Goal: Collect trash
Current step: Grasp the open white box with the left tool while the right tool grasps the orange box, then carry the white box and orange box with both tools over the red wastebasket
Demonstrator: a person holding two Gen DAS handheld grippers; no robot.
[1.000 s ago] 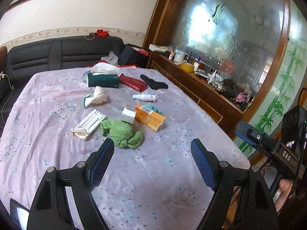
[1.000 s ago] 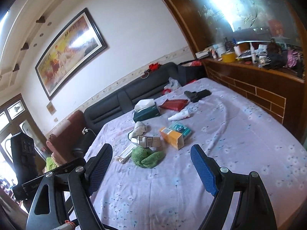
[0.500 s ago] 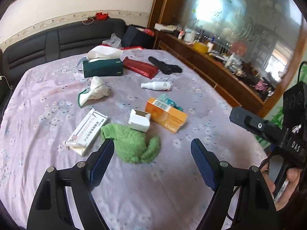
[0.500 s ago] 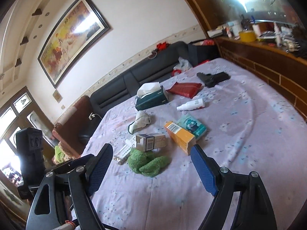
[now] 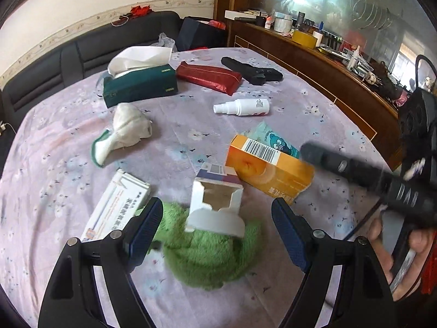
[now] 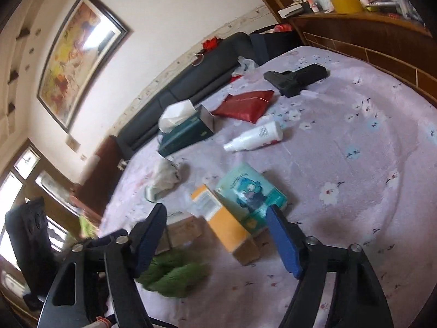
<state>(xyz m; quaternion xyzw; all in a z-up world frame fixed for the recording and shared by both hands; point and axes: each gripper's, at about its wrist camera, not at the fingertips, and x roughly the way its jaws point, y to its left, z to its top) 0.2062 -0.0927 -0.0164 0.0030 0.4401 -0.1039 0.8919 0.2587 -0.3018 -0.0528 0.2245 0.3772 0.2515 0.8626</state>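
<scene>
Table: round table under a lilac flower-print cloth [image 5: 68,142], carrying all the clutter; a black sofa [image 5: 54,63] stands behind it and a brown wooden sideboard [image 5: 314,63] runs along its right side.
Left gripper: black two-finger gripper with blue pads [image 5: 217,225], jaws spread wide and holding nothing, hovering low over the near clutter with the open white box and green cloth between its fingers.
Right gripper: matching black gripper with blue pads [image 6: 215,233], jaws spread wide and empty, above the orange carton; in the left wrist view it shows blurred at the right edge.
Tissue box: dark green rectangular tissue box [image 5: 140,84] with a white tissue sticking out, at the far side of the table.
Green cloth: crumpled fuzzy green cloth [image 5: 207,254], nearest the left gripper, partly under the open white box.
Red pouch: shiny red flat pouch [image 5: 209,76], just right of the tissue box.
Orange carton: orange cardboard carton with a barcode [image 5: 269,170], lying on its side, resting on a teal cartoon-print packet [image 6: 250,191].
Long white box: flat white printed cardboard box [image 5: 116,205], left of the green cloth, its near end behind the left finger.
Open white box: small white cardboard box with torn-open flaps [image 5: 217,203], sitting on the green cloth's far edge, touching the orange carton.
Black object: black angular object [image 5: 251,71], far right of the pouch.
White wad: crumpled white cloth with green trim [image 5: 123,134], in front of the tissue box.
Spray bottle: small white plastic spray bottle [image 5: 241,107], lying on its side near the table's middle.
</scene>
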